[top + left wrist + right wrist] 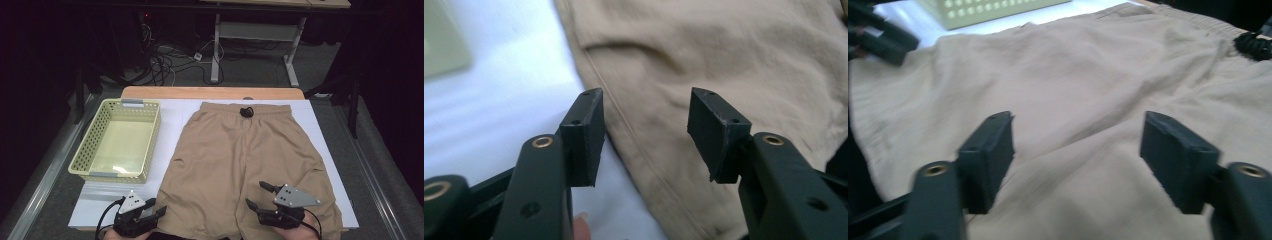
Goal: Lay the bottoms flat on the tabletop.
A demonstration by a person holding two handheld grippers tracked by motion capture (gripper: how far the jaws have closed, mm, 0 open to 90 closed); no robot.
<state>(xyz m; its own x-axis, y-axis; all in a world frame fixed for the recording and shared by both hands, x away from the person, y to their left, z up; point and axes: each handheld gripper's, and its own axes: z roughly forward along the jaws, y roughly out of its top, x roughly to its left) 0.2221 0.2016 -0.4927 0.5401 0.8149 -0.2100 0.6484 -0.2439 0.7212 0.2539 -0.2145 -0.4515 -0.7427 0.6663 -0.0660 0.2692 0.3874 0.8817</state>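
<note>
shorts (245, 160) lie flat mid-surface, hems at your near edge, bare white strip (170, 120) beside the basket (117, 140). your left claw (155, 212) and right claw (260, 195) gape empty; the left claw's view shows the side seam.

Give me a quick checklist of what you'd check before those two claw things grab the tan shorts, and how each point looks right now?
1. Shorts lie flat on the white table cover, waistband at the far side: ok.
2. Left gripper open, nothing between its jaws: ok.
3. Left gripper lined up with the shorts' side seam, which runs between its jaws: ok.
4. Right gripper open over the fabric, nothing pinched: ok.
5. Whether either gripper's pads touch the cloth: cannot tell.
6. Basket beside the shorts holds nothing: ok.
</note>
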